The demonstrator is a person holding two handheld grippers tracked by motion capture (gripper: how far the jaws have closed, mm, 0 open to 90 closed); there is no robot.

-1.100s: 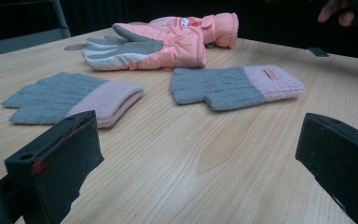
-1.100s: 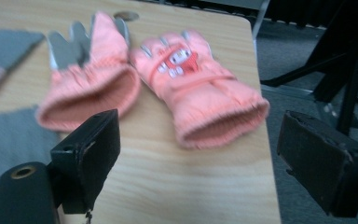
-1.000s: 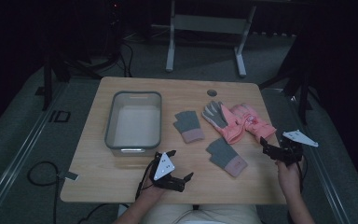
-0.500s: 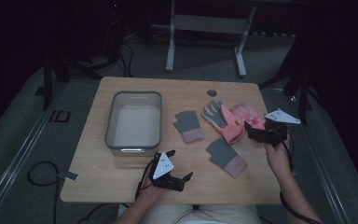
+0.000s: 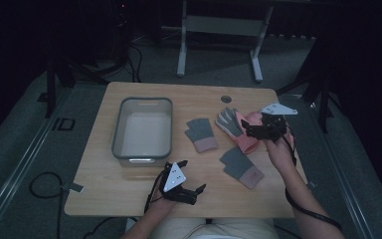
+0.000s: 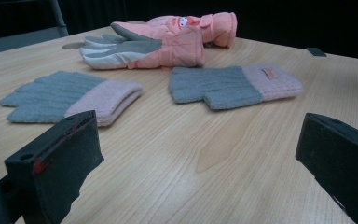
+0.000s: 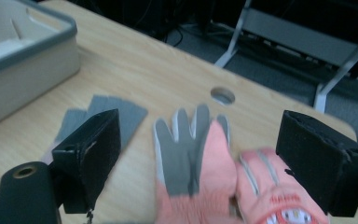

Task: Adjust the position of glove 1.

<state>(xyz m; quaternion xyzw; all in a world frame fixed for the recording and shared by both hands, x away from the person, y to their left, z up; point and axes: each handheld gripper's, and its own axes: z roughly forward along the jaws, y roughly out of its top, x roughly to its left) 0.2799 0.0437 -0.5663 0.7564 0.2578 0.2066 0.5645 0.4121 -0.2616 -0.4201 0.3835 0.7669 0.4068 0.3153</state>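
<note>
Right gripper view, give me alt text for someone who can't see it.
The right tool, jaws open, hovers over two pink ski gloves on a wooden table. A grey knit glove lies at left, with a grey bin beyond.

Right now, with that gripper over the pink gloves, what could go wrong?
1. The two pink gloves overlap, so the open right gripper might pinch both at once, or drag the second along.
2. The grey mittens lie close beside them; a sideways pull could shove one.
3. The bin sits across the table, so a loosely held glove might slip on the way, if that's where it goes.
</note>
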